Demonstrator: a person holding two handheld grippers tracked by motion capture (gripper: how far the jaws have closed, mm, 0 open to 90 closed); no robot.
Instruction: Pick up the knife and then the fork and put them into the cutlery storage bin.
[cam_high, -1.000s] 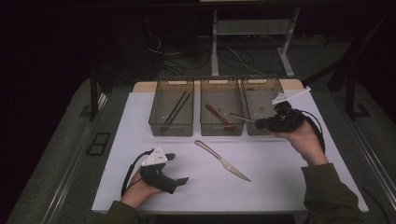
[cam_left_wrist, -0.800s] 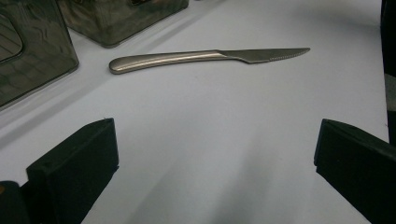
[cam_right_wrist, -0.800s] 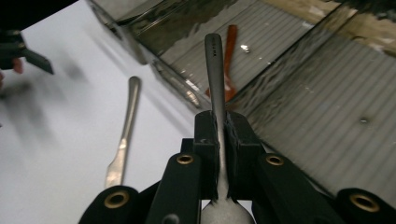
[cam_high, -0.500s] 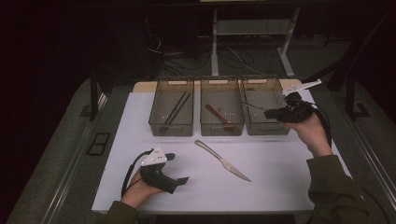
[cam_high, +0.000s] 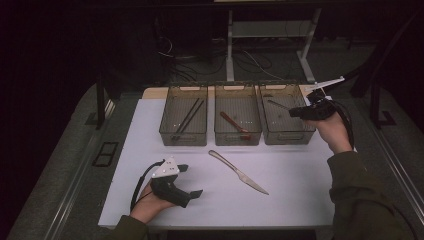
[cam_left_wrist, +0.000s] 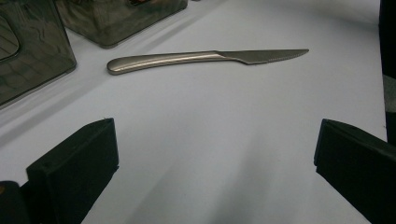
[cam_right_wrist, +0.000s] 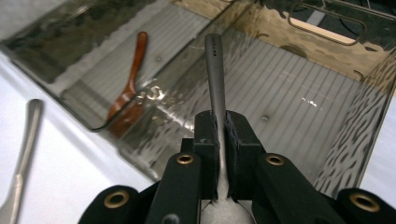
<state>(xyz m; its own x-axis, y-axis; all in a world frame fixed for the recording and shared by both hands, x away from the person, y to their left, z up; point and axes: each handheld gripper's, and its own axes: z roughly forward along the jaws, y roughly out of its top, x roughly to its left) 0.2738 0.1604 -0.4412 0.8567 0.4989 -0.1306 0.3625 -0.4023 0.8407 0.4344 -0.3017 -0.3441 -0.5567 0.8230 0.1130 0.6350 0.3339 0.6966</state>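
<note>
My right gripper (cam_high: 296, 112) hovers at the right edge of the right clear bin (cam_high: 287, 138) and is shut on a grey metal utensil (cam_high: 276, 104). In the right gripper view its handle (cam_right_wrist: 214, 70) sticks out past the closed jaws (cam_right_wrist: 218, 128) over the bin's ribbed floor. A metal knife (cam_high: 239, 172) lies on the white table in front of the bins. My left gripper (cam_high: 190, 180) rests near the front left, open and holding nothing (cam_left_wrist: 215, 154), with the knife (cam_left_wrist: 187, 58) lying ahead of it.
The middle bin (cam_high: 237, 138) holds a brown wooden spoon (cam_high: 234, 123), also in the right gripper view (cam_right_wrist: 128, 88). The left bin (cam_high: 182, 139) holds dark chopsticks (cam_high: 187, 117). Dark floor and cables surround the table.
My right gripper has carried the metal utensil to the right and farther back, from over the middle bin's edge to over the right bin. The left gripper has stayed put.
</note>
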